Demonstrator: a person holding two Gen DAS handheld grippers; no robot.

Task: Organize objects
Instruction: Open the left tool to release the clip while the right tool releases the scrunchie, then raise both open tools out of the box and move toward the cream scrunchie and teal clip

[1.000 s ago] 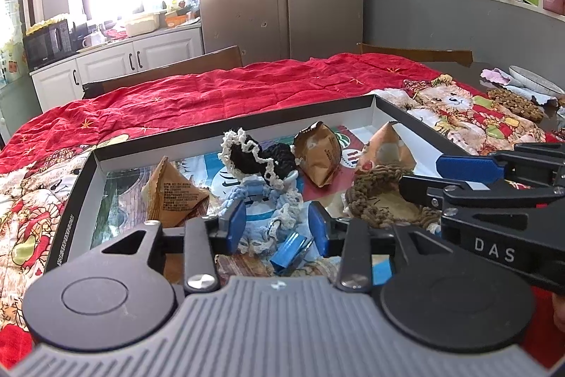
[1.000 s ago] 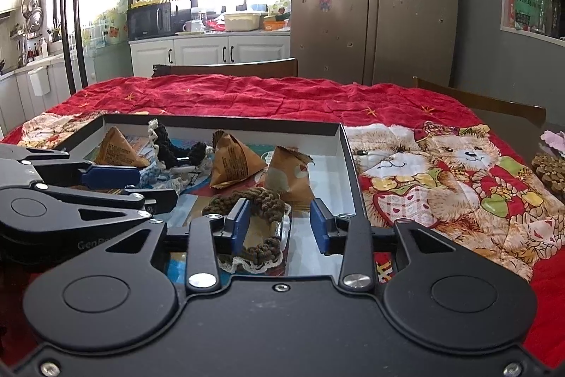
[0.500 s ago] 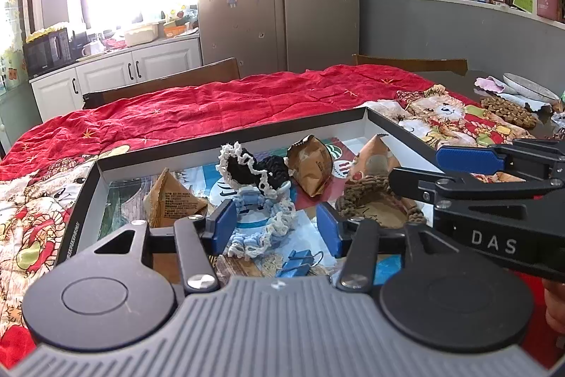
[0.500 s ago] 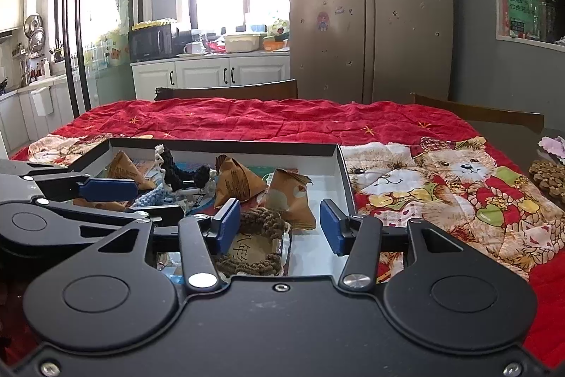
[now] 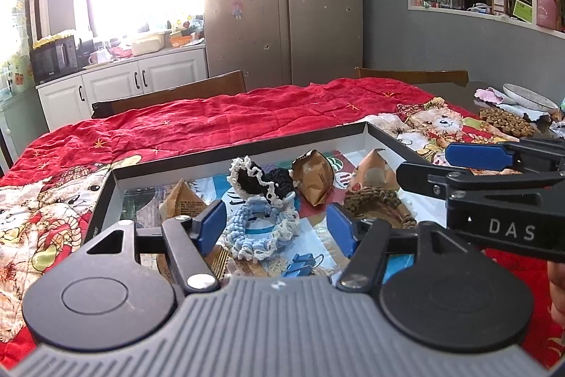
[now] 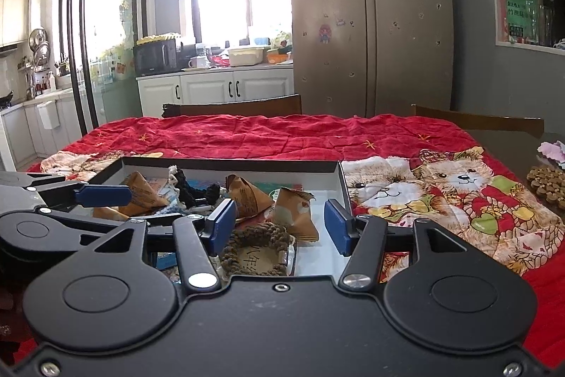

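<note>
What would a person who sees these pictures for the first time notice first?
Most striking is the shallow black-rimmed tray on the red bear-print quilt, holding pyramid-shaped brown paper packets and crocheted rings. A light blue crocheted ring lies in front of the open left gripper, and a brown crocheted ring in front of the open right gripper; both jaws have just been opening with nothing gripped. Behind stands a tall steel refrigerator.

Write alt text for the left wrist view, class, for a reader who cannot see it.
The open left claw hangs over a shallow black-rimmed tray on a red quilt, framing a blue crocheted ring it does not touch. Brown paper packets, a black ring and a brown ring lie beyond; the right claw enters from the right.
</note>
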